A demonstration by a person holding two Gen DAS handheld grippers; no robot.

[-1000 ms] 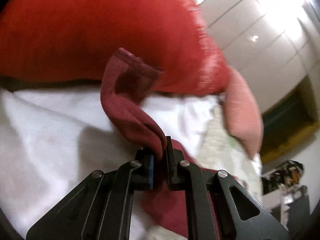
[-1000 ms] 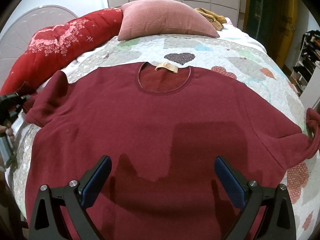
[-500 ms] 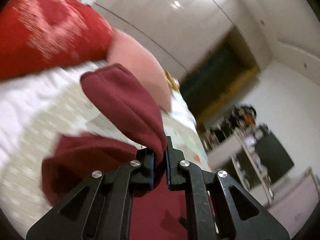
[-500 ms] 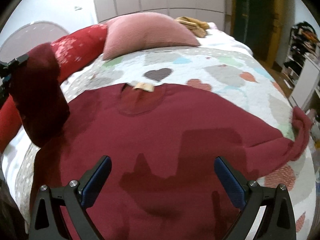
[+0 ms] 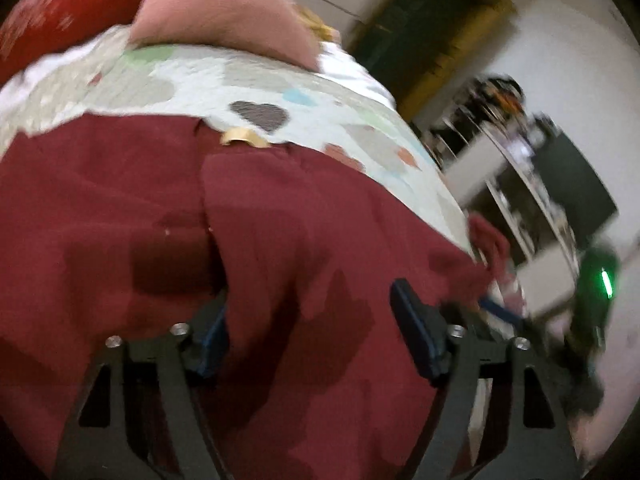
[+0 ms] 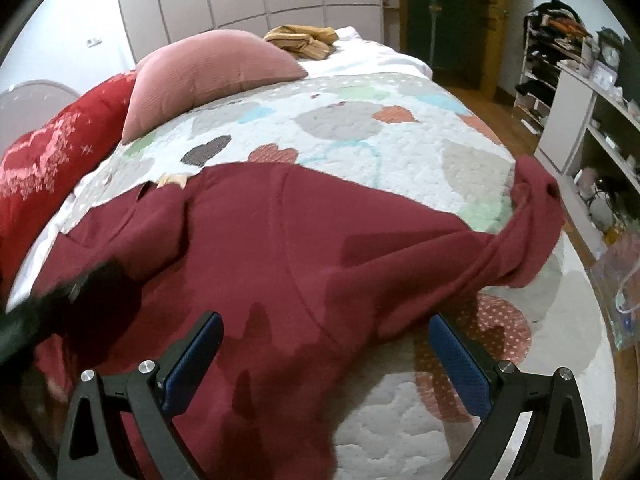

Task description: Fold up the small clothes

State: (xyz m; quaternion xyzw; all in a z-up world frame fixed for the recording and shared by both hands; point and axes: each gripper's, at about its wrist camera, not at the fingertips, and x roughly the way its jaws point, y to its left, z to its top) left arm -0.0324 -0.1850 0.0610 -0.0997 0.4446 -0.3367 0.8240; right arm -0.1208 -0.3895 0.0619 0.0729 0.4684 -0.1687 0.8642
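Your dark red sweater (image 6: pixel 256 264) lies spread on the bed's patchwork quilt (image 6: pixel 400 148), its neck opening and tan label (image 6: pixel 173 179) pointing toward the pink pillow (image 6: pixel 204 72) at the head of the bed. On the side of the sweater nearest the red patterned bolster (image 6: pixel 52 148), the sleeve (image 5: pixel 120 208) is folded in over the chest, its edge running down from just below the label. The other sleeve (image 6: pixel 532 220) stretches away from the body of the sweater toward the far edge of the bed and ends in a bunched cuff near the white shelving (image 6: pixel 576 120). Your left claw (image 5: pixel 308 328) is opening right now: its blue pads stand wide apart over the sweater's front, with only flat cloth below them and nothing pinched; the pad on the folded sleeve's side sits just against that sleeve's edge. Your right claw (image 6: pixel 326 356) is wide open too, hovering above the sweater's lower part where the cloth meets bare quilt, gripping nothing. In the right wrist view the left claw shows as a dark blurred shape over the sweater on the bolster's side. A yellow-brown garment (image 6: pixel 304 40) lies beyond the pillow, well apart from the sweater.
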